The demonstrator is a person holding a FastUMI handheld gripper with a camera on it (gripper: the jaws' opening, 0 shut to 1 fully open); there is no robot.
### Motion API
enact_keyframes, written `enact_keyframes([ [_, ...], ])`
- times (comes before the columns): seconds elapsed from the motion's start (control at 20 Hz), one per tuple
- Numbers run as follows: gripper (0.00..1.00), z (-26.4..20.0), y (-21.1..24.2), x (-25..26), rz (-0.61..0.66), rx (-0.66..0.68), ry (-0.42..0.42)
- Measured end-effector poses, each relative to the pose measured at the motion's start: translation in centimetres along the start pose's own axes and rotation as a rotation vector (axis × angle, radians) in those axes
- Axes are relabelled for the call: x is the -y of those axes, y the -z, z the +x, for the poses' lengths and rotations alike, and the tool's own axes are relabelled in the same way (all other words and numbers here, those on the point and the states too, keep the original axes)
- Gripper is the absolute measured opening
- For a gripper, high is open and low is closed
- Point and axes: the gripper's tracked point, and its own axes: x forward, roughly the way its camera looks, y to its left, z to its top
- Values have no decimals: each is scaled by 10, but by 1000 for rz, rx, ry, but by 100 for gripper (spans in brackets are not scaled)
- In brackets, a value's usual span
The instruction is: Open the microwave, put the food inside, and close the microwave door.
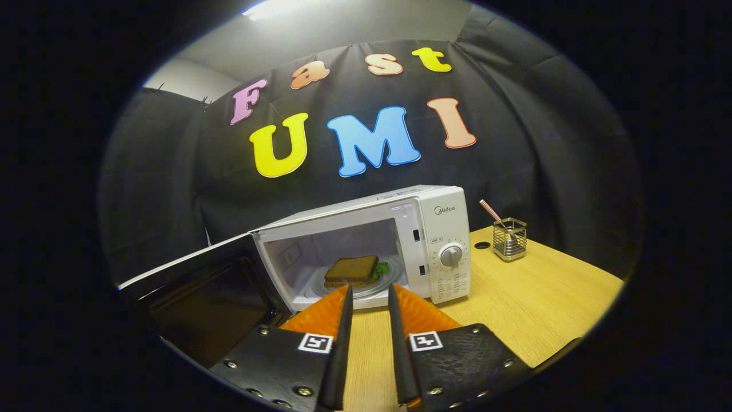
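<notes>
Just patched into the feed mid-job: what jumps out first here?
The white microwave on the wooden table stands with its door swung wide open. Inside, a sandwich with a bit of green leaf sits on the glass plate, just beyond the gripper, whose jaws are open and hold nothing. Beside the microwave, on its dial side, stands a small wire holder with a striped straw.
</notes>
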Motion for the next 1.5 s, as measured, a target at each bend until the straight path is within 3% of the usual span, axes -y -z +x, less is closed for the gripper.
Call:
enact_keyframes([
  [0.1,29,-9,2,-9,-22,9,-34],
  [0.15,5,-14,2,-7,-37,11,-26],
  [0.2,9,-18,1,-10,-51,21,-32],
  [0.3,9,-25,-3,-17,-79,44,-47],
  [0.35,5,-13,-1,-24,-91,51,-58],
  [0.7,5,-70,-14,-89,-96,66,-187],
  [1.5,5,-162,-2,-265,-83,42,-641],
])
